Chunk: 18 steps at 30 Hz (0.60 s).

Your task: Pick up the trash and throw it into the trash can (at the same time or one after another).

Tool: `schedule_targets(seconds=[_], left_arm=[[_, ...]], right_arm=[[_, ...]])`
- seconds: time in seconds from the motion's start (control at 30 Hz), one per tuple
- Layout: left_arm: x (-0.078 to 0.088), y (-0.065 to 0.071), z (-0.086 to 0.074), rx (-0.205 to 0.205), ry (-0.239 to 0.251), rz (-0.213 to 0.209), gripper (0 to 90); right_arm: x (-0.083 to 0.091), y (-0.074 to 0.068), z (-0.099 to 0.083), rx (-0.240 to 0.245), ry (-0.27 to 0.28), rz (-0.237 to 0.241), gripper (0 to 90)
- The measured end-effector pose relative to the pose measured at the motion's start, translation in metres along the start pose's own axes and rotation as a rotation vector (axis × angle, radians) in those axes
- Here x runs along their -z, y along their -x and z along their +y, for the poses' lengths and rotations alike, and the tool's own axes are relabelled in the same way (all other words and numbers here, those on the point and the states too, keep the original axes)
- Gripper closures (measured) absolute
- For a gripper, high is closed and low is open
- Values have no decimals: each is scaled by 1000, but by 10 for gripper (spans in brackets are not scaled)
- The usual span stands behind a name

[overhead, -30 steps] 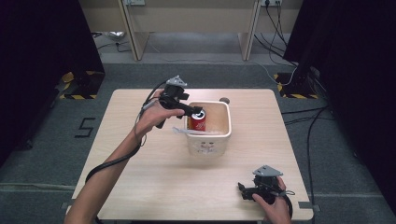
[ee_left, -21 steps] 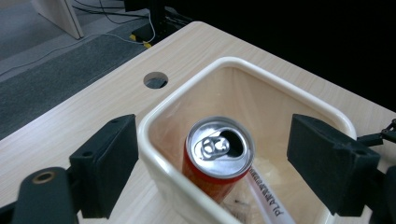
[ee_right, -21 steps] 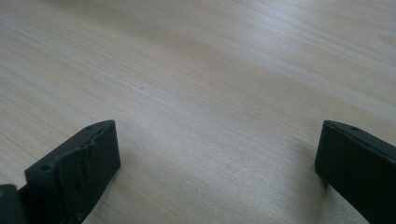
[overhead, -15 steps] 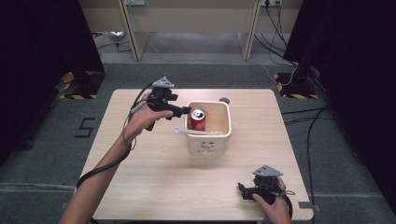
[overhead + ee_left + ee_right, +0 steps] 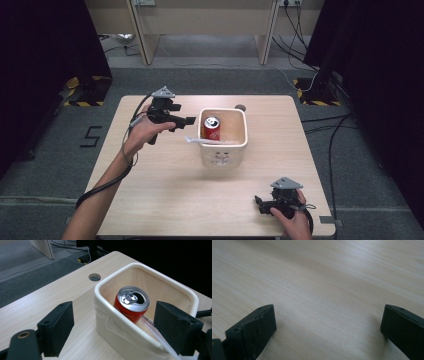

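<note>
A pale wooden bench (image 5: 165, 180) stands on grey carpet (image 5: 45, 165). A round hole (image 5: 240, 107) sits near the bench's far edge. On the carpet to the left lies a black mark shaped like a 5 (image 5: 91, 136). Yellow-and-black striped plates (image 5: 82, 102) lie at both far corners. Cables (image 5: 330, 135) trail across the floor at right, beside black curtains (image 5: 380, 75). A wooden desk (image 5: 205, 20) stands behind.

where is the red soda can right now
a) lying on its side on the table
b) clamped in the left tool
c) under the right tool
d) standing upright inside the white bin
d: the red soda can stands upright inside the white bin, its silver top facing up, while the left tool hangs open beside the bin without touching the can.
</note>
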<state>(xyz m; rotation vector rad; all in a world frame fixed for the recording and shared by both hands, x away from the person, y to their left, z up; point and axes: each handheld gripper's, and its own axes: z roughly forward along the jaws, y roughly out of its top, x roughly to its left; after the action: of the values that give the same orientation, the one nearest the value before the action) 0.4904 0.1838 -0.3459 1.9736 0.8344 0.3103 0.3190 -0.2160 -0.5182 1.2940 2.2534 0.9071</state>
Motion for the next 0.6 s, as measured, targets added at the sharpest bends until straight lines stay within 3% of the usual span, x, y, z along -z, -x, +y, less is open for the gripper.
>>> schedule_targets(seconds=[0.6], left_arm=[[13, -14, -38, 44, 15, 19, 163]], right_arm=[[0, 0, 0, 0, 0, 0, 3]])
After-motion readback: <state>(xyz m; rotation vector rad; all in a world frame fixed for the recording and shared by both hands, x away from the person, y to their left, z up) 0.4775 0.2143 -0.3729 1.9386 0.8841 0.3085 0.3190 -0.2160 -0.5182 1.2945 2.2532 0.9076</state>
